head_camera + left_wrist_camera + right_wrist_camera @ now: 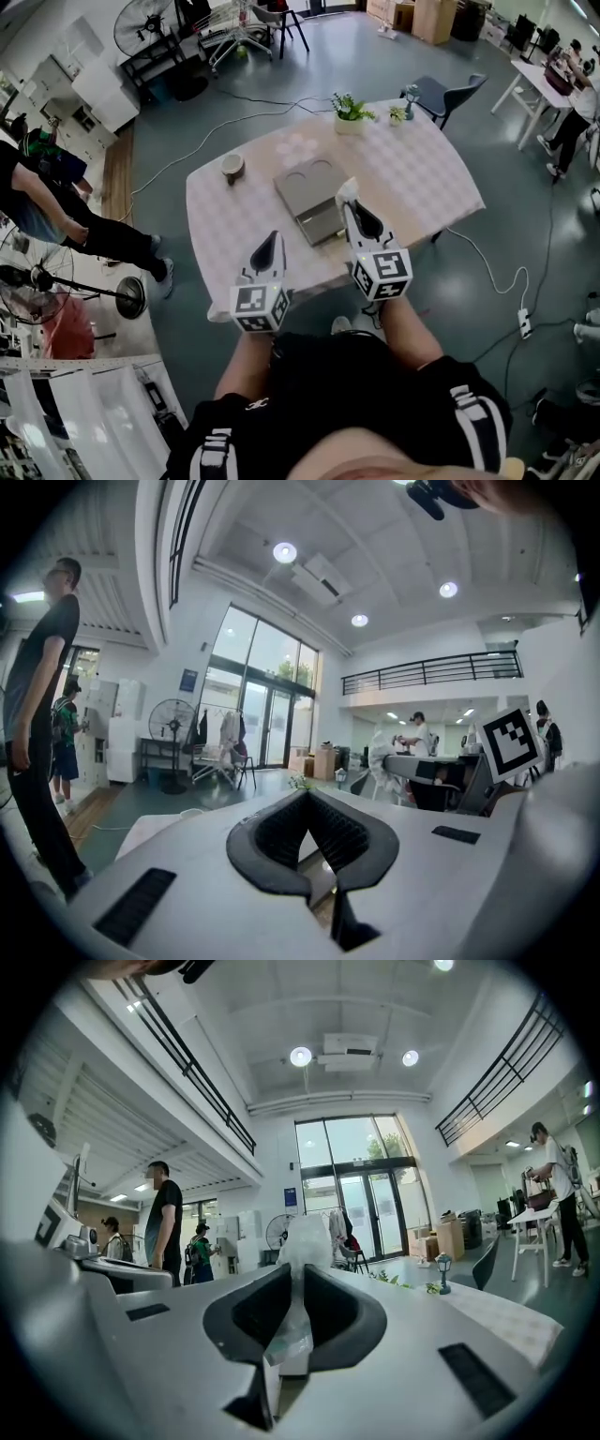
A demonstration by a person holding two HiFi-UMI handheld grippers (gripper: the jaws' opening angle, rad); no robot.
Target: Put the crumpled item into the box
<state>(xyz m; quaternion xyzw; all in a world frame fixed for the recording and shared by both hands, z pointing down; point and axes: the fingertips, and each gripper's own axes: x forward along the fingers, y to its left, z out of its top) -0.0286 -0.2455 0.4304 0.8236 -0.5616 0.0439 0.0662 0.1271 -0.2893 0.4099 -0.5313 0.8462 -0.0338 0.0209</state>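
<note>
My right tongs [295,1274] are clamped on the crumpled white wrapper [305,1237] and hold it over the right edge of the grey box [309,187]. My left tongs [307,803] are pressed together with nothing between them, near the box's left front corner. The box sits mid-way across the checked counter [422,178].

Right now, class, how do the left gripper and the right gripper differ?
The right gripper clamps the crumpled item; the left gripper is shut on nothing. The right gripper reaches as far as the box; the left gripper hangs further back. Both carry a marker cube.
</note>
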